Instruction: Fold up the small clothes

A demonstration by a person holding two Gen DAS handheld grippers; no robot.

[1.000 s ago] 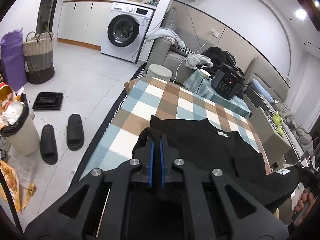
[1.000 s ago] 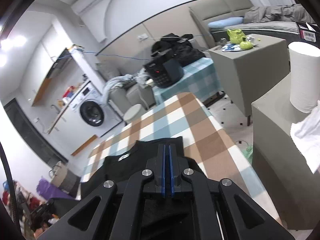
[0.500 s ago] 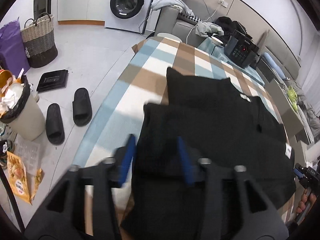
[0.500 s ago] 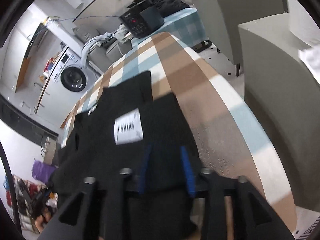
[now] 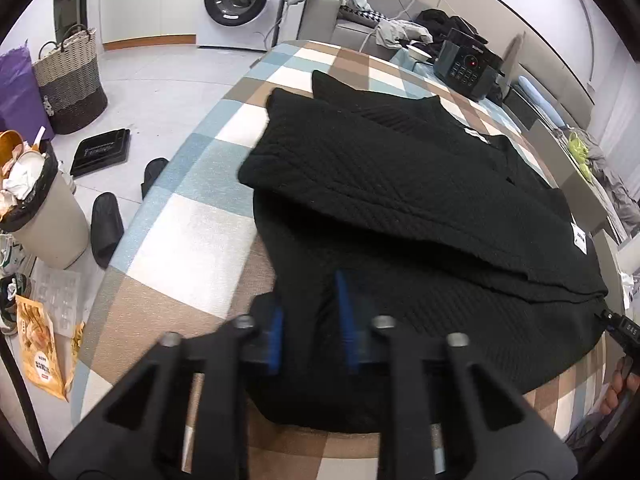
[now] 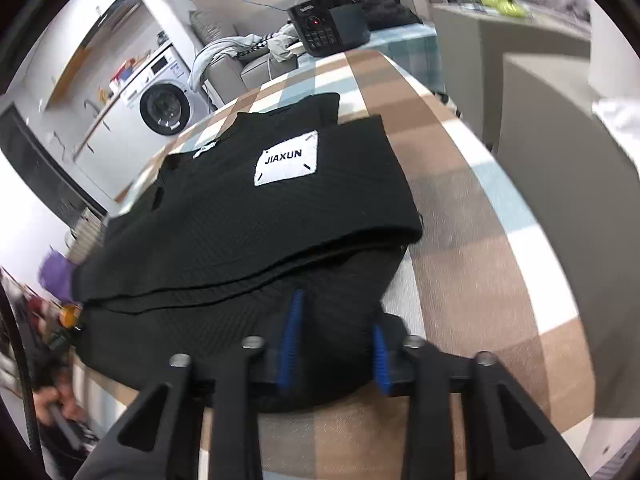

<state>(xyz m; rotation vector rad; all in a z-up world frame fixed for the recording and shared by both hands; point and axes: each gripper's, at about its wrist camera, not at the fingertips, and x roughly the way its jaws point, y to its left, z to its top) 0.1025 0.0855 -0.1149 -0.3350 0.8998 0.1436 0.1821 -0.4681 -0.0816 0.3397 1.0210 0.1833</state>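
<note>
Folding looks about half done: 1 fold is laid, and I judge the next move calls for both grippers to pinch the near hem and carry it away across the folded band. Left gripper (image 5: 308,320) and right gripper (image 6: 335,340) both stand released, jaws parted over the near hem of the black knit sweater (image 5: 400,184), gripping nothing. Beyond them, the sweater lies on the checked tablecloth (image 5: 192,224), its folded upper layer showing a white JIAXUN label (image 6: 286,158). Farther past the sweater sits a black cooker (image 6: 328,28).
</note>
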